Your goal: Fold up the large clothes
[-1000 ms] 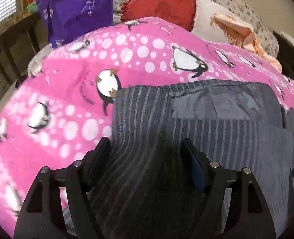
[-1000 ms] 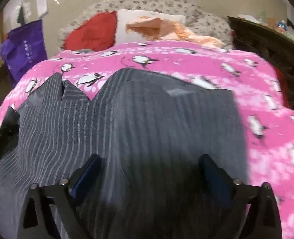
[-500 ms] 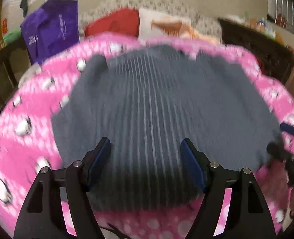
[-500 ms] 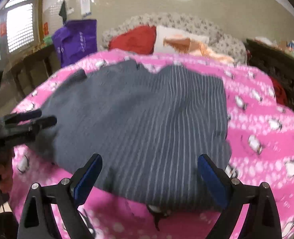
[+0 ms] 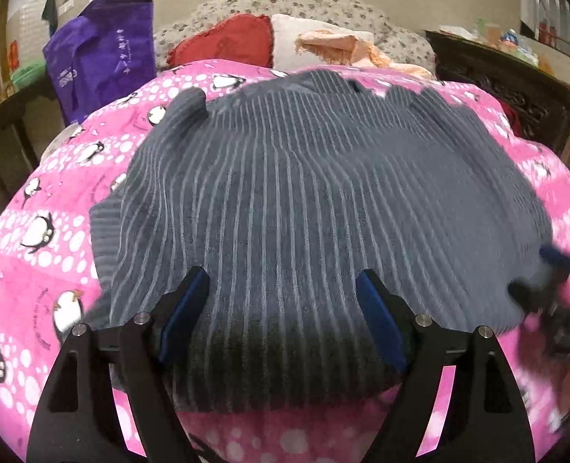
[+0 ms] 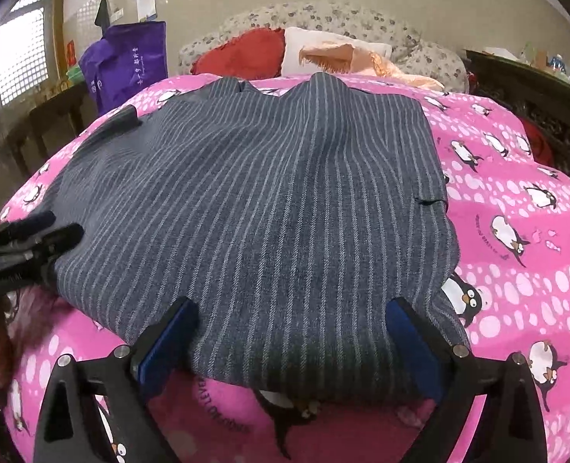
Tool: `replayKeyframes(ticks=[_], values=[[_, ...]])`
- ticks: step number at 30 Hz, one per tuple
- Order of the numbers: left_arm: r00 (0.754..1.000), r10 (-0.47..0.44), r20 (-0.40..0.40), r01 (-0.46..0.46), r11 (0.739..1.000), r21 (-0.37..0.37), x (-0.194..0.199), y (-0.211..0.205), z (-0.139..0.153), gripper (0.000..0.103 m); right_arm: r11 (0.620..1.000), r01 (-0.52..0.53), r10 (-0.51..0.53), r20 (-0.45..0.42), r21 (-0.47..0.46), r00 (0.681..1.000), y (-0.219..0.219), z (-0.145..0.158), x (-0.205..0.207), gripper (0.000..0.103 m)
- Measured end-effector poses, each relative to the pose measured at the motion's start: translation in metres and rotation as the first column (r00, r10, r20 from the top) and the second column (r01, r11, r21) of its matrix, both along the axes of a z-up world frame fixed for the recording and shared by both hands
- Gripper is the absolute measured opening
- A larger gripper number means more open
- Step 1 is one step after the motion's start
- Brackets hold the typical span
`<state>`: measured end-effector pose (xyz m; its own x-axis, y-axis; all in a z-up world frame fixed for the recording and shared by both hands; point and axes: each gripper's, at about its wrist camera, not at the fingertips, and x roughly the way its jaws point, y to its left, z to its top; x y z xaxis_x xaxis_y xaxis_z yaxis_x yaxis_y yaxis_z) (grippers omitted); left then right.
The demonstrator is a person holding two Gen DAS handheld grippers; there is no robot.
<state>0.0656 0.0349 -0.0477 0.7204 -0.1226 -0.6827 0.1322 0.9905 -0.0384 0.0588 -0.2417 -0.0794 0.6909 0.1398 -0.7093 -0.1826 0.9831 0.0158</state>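
Striped garment (image 5: pixel 323 208): lay spread beyond your fingers on the pink bedspread (image 6: pixel 516 270), no fold visible. Left gripper (image 5: pixel 281 301) opening, empty; right gripper (image 6: pixel 290 328) spread, empty. Folding remained.

garment (image 6: pixel 269 208): dark grey, pale pinstripes | state: spread flat, slightly rumpled | place: on pink penguin bedspread (image 6: pixel 516 208)

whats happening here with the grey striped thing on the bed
A person with a gripper in each hand is folding a grey striped garment spread on a pink penguin blanket. The left gripper and the right gripper both hover over the near edge. Neither is gripping cloth. The right jaws stand wide open and the left jaws are opening.
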Motion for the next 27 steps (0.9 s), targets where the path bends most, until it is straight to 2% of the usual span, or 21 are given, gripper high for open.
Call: replayKeyframes(ticks=[1,3,5,8,10,13,18,22,25,27], values=[[0.999,-0.010,0.031,0.011,1.000,-0.030,0.003,-0.001,0.011,0.080,1.000,0.001,-0.001,0.001,-0.001,1.000,0.000,0.000,0.000,0.098],[0.997,-0.003,0.078,0.005,1.000,-0.020,0.021,-0.006,0.029,0.080,1.000,0.000,0.000,0.001,-0.001,1.000,0.000,0.000,-0.001,0.098],[0.998,0.026,0.061,-0.027,1.000,0.004,0.048,-0.010,0.033,0.080,1.000,0.000,0.000,0.001,-0.003,1.000,0.001,0.000,-0.001,0.098],[0.996,0.084,-0.038,-0.085,0.996,-0.009,0.074,-0.007,0.022,0.080,1.000,-0.001,0.001,0.001,0.000,1.000,0.000,0.000,-0.001,0.098],[0.995,0.092,-0.050,-0.093,0.995,-0.029,0.067,-0.004,0.019,0.080,1.000,-0.002,0.002,0.002,-0.001,1.000,0.000,0.000,-0.001,0.098],[0.996,0.077,-0.050,-0.077,0.997,-0.017,0.048,-0.002,0.025,0.080,1.000,0.000,0.000,0.005,-0.002,1.000,0.000,0.001,-0.001,0.098],[1.000,0.021,0.006,-0.021,0.999,-0.044,-0.006,0.030,0.045,0.080,1.000,-0.001,0.001,0.005,0.000,1.000,0.000,0.000,-0.001,0.099],[0.995,0.100,-0.011,-0.101,0.993,-0.057,-0.028,0.084,0.040,0.080,1.000,-0.002,0.002,0.005,0.001,1.000,0.000,0.000,-0.001,0.099],[0.977,0.191,-0.094,-0.201,0.974,-0.108,-0.030,0.122,0.020,0.080,1.000,-0.002,0.002,0.006,0.000,1.000,0.000,0.000,-0.001,0.099],[0.973,0.196,-0.124,-0.214,0.965,-0.149,-0.030,0.130,0.013,0.080,1.000,-0.003,0.003,0.005,0.001,1.000,-0.001,0.000,-0.001,0.099]])
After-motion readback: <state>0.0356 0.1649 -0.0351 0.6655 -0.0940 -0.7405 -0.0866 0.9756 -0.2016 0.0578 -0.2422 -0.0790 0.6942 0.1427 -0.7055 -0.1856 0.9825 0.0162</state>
